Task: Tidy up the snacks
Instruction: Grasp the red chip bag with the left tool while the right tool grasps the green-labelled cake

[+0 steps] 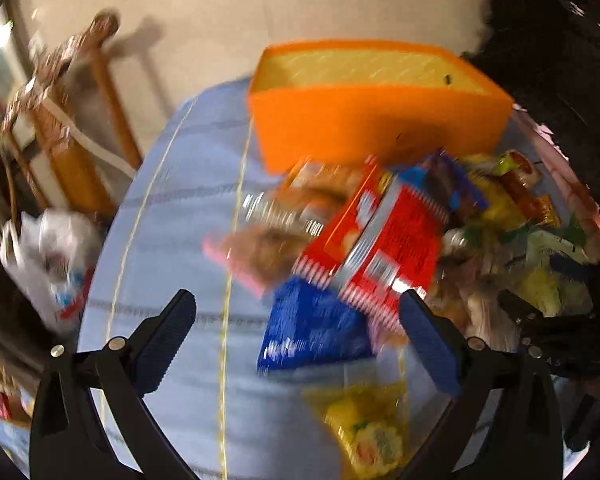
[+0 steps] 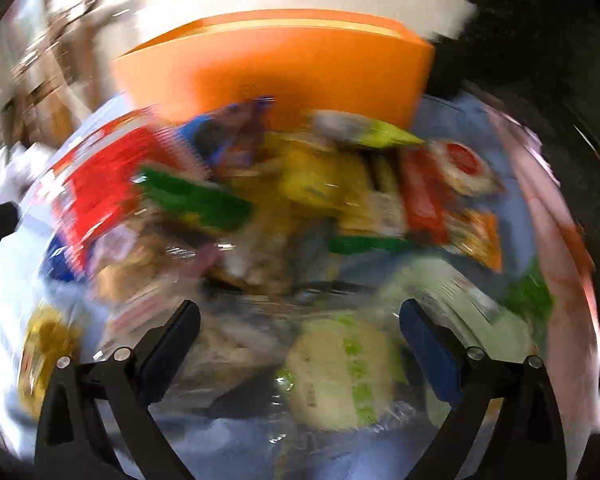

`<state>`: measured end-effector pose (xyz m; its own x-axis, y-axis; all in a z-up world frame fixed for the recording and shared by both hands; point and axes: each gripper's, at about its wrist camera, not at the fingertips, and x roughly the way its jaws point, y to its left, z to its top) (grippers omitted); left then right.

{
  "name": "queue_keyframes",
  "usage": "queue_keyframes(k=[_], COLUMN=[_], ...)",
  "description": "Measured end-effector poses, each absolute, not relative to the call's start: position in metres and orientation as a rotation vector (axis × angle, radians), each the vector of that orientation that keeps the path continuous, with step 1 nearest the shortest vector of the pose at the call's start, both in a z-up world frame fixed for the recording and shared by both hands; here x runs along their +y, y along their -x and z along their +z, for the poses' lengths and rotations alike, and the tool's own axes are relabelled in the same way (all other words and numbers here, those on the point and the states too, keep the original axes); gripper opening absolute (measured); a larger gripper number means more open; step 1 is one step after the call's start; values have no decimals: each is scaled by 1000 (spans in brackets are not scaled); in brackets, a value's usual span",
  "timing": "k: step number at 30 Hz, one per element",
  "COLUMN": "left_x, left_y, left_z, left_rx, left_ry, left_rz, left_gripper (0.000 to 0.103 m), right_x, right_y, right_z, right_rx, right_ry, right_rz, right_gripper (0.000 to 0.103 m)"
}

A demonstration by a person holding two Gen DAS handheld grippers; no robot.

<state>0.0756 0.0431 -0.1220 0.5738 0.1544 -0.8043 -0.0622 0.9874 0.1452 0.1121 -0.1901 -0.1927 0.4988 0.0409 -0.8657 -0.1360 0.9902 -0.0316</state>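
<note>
An orange bin (image 1: 380, 120) stands at the far side of a round table with a light blue cloth (image 1: 172, 240); nothing shows inside it. In front of it lies a heap of snack packets: a red packet (image 1: 388, 248), a blue packet (image 1: 312, 328) and a yellow packet (image 1: 368, 432). My left gripper (image 1: 298, 300) hangs open over the blue packet, holding nothing. The right wrist view is blurred. It shows the orange bin (image 2: 300, 72) behind the heap, with a red packet (image 2: 96, 188) at left. My right gripper (image 2: 300, 308) is open above a pale green-and-white packet (image 2: 340, 368).
A wooden chair (image 1: 72, 140) stands left of the table, with a crumpled white bag (image 1: 48, 264) at the table's left edge. A pink cloth (image 2: 556, 240) hangs along the right rim. The other gripper's black frame (image 1: 560, 328) shows at right. Bare tablecloth lies at left.
</note>
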Motion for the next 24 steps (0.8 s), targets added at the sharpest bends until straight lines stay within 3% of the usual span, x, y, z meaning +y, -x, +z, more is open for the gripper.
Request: queue_keyframes(k=[2,6,7,8,9,12,17,21,22,24], left_x=[32,17,14,8,4,-10,-18,-30,-30,-27], left_y=[-85,-105,-111,-119,-124,-134,-141,-131,-130,-129], left_z=[-119,-121,-124,-130,-134,-147,-178,-196,-198,-198], left_rx=[920,912,923,939,949,984,1056,979,972,971], left_ry=[-158,-162,-162,-166,-171,-207,-295,-486,-489,-462], left_rz=[98,1,-6,-28,-33,-66,-64,-48,-51,-58], left_gripper=[99,99,99,99,99,99,99,99,99,99], right_x=[-203,-188,-188,-192,-200,-210,-217,-208,-212,-214], right_y=[-108,-98,-95,-96,-97,-94,-85,-90,-86,-86], right_z=[-195,-207,-208,-208,-209,-206,-211,-207,-208,-203], right_rx=[1029,1014,1022,1059,1110,1124,1081,1088,1088,1069], right_ry=[63,284,272,206,85,80,52,59,54,49], right_rz=[53,28,36,60,63,18,33,28,25,25], right_gripper=[100,100,98,88,88,100,100,100,99,78])
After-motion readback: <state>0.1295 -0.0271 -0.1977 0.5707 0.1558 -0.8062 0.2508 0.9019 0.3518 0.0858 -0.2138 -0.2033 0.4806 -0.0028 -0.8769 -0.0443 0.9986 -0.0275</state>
